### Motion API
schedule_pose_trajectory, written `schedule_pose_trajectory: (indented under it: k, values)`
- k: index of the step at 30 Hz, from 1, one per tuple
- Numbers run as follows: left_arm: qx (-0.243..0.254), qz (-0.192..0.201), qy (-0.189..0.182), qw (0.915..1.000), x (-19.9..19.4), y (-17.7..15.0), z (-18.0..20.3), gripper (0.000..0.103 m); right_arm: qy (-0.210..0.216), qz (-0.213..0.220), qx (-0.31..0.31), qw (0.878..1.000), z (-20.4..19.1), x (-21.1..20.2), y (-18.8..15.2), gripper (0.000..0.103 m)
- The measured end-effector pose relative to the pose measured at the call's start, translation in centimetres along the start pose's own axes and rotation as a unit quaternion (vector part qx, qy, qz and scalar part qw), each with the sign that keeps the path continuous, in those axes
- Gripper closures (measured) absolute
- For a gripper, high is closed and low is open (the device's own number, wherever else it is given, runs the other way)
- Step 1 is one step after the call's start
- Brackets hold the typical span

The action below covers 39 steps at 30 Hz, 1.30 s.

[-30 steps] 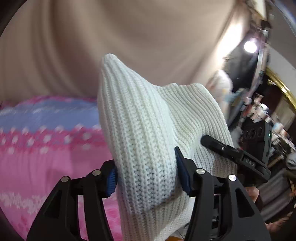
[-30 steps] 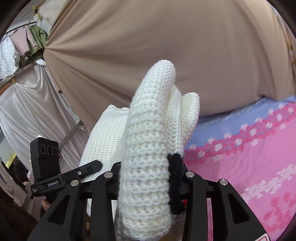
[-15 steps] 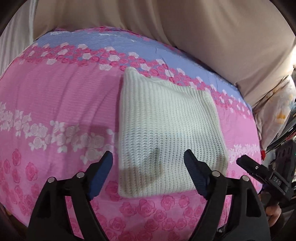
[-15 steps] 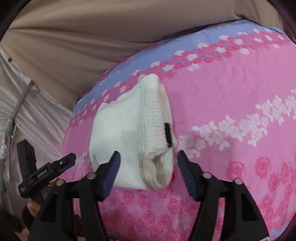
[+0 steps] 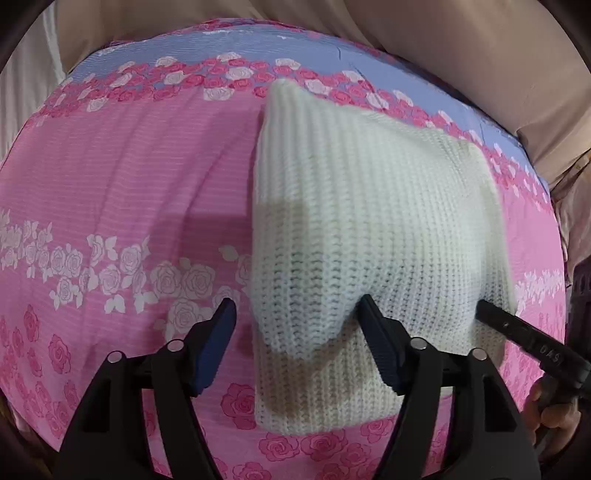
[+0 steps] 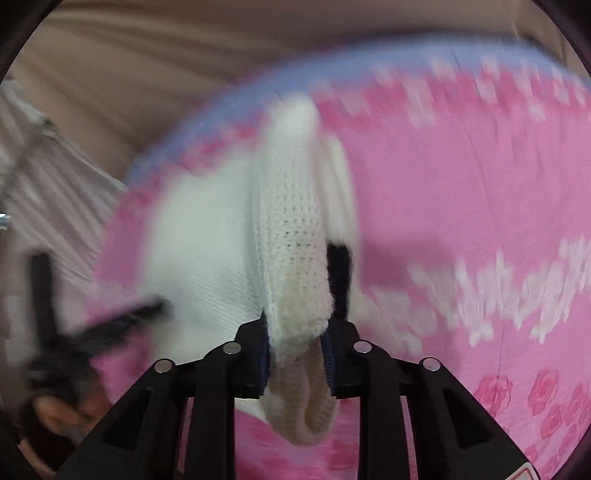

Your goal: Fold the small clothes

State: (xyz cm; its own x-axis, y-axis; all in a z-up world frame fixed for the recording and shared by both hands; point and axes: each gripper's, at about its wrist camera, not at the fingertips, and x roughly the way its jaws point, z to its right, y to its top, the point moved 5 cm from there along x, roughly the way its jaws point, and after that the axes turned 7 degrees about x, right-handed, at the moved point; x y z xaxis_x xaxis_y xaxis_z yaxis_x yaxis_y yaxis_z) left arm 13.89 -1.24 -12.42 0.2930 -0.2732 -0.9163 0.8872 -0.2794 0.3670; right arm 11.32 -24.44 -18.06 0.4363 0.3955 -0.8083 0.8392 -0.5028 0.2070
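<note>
A folded white knitted garment [image 5: 369, 229] lies on the pink rose-patterned bed sheet [image 5: 122, 192]. My left gripper [image 5: 295, 325] is open, its fingers on either side of the garment's raised near-left corner, which bulges between them. My right gripper [image 6: 295, 332] is shut on the garment's thick near edge [image 6: 291, 243], by a black trim patch [image 6: 338, 273]; the right wrist view is blurred by motion. The right gripper's finger [image 5: 517, 328] shows at the garment's right edge in the left wrist view.
A beige curtain [image 5: 424, 33] hangs behind the bed. The sheet has a blue band [image 5: 258, 40] along the far edge. A pale striped fabric [image 6: 55, 184] hangs at the left of the right wrist view. A hand [image 5: 554, 417] holds the right gripper.
One second ago both grippers held the garment up in the air. They laid it on the bed and opened. Now the right gripper has shut on the near edge again; the left stays open.
</note>
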Motion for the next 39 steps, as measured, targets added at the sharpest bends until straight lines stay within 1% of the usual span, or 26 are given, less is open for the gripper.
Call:
schedule_pose_trajectory:
  k: [1,2,3,5,7,9,10,11,12,13,15,16,18,21,23,24,25,26,27,28,31,32,33,35,37,39]
  values:
    - [0.003,0.001,0.005,1.0000,-0.1,0.0,0.0,0.035,0.015,0.003,0.025,1.000,0.3,-0.7,0.1,0.078]
    - [0.008,0.004,0.009,0.9999,-0.4,-0.1,0.0,0.035,0.017,0.012,0.040,0.999,0.2,-2.0,0.1,0.076]
    - [0.011,0.005,0.012,0.9999,-0.6,-0.1,0.0,0.034,0.012,0.032,0.039,0.999,-0.3,-3.4,0.1,0.076]
    - [0.015,0.009,0.021,0.9996,-0.8,0.0,0.1,0.035,0.009,0.072,0.014,0.997,-1.9,-6.1,0.1,0.075]
    - [0.018,0.007,0.025,0.9995,-0.7,0.0,0.2,0.035,0.001,0.092,-0.013,0.996,-3.2,-7.2,0.4,0.075]
    - [0.019,0.007,0.028,0.9994,-0.7,0.1,0.2,0.035,-0.015,0.085,-0.040,0.995,-4.1,-6.2,0.9,0.080]
    - [0.020,0.008,0.030,0.9993,-0.8,0.1,0.3,0.035,-0.029,0.076,-0.050,0.995,-4.2,-5.0,1.1,0.086]
    - [0.020,0.007,0.031,0.9993,-0.9,0.1,0.4,0.035,-0.056,0.059,-0.063,0.995,-4.1,-3.1,1.2,0.089]
    - [0.020,0.006,0.031,0.9993,-0.9,0.1,0.5,0.035,-0.084,0.039,-0.077,0.993,-3.6,-1.2,1.1,0.089]
    - [0.020,0.005,0.032,0.9993,-1.1,0.1,0.6,0.036,-0.101,0.036,-0.093,0.990,-3.5,-0.3,1.1,0.089]
    - [0.022,0.007,0.030,0.9993,-1.9,0.3,0.9,0.036,-0.113,0.039,-0.100,0.988,-4.2,-1.3,1.3,0.090]
    - [0.019,0.016,0.027,0.9993,-2.6,0.5,0.9,0.036,-0.109,0.046,-0.099,0.988,-4.9,-2.3,1.6,0.091]
    - [0.010,0.046,0.015,0.9988,-4.4,1.6,1.0,0.036,-0.080,0.072,-0.111,0.988,-6.9,-4.8,2.0,0.093]
    - [0.013,0.066,0.032,0.9972,-5.1,3.8,0.7,0.036,-0.058,0.084,-0.132,0.986,-9.1,-5.8,3.3,0.093]
    - [0.014,0.062,0.049,0.9968,-4.2,5.4,0.1,0.036,-0.062,0.085,-0.131,0.986,-9.4,-4.7,4.9,0.093]
    - [0.013,0.056,0.058,0.9967,-3.2,6.0,-0.4,0.036,-0.071,0.074,-0.126,0.987,-8.8,-3.4,5.7,0.093]
    - [0.012,0.041,0.077,0.9961,-1.7,6.4,-1.1,0.036,-0.083,0.058,-0.117,0.988,-8.1,-2.1,6.1,0.093]
    - [0.012,0.028,0.084,0.9960,-0.6,6.4,-1.5,0.034,-0.105,0.026,-0.101,0.989,-6.4,0.4,6.6,0.093]
    - [0.010,0.019,0.078,0.9967,0.4,6.2,-1.9,0.032,-0.114,0.001,-0.089,0.989,-5.2,2.1,6.6,0.100]
    - [0.003,0.016,0.072,0.9973,0.9,6.0,-2.2,0.031,-0.093,-0.001,-0.080,0.992,-4.5,2.6,6.7,0.103]
    - [-0.010,0.027,0.055,0.9980,-0.6,6.4,-2.5,0.032,-0.066,0.007,-0.056,0.996,-5.5,0.0,7.5,0.102]
    - [-0.009,0.042,0.053,0.9977,-1.5,7.2,-2.5,0.033,-0.050,0.019,-0.066,0.996,-6.6,-1.2,8.1,0.100]
    - [-0.010,0.054,0.056,0.9969,-2.1,8.2,-2.6,0.032,-0.045,0.028,-0.074,0.996,-7.3,-1.9,8.7,0.100]
    - [-0.015,0.059,0.059,0.9964,-2.2,10.2,-2.9,0.032,-0.031,0.039,-0.074,0.996,-8.3,-2.5,10.6,0.098]
    - [-0.015,0.045,0.067,0.9966,-0.8,12.0,-3.1,0.032,-0.022,0.038,-0.061,0.997,-8.4,-1.7,12.5,0.098]
    - [-0.010,0.021,0.087,0.9959,1.5,13.1,-3.7,0.032,-0.044,0.027,-0.054,0.997,-7.4,0.7,14.1,0.098]
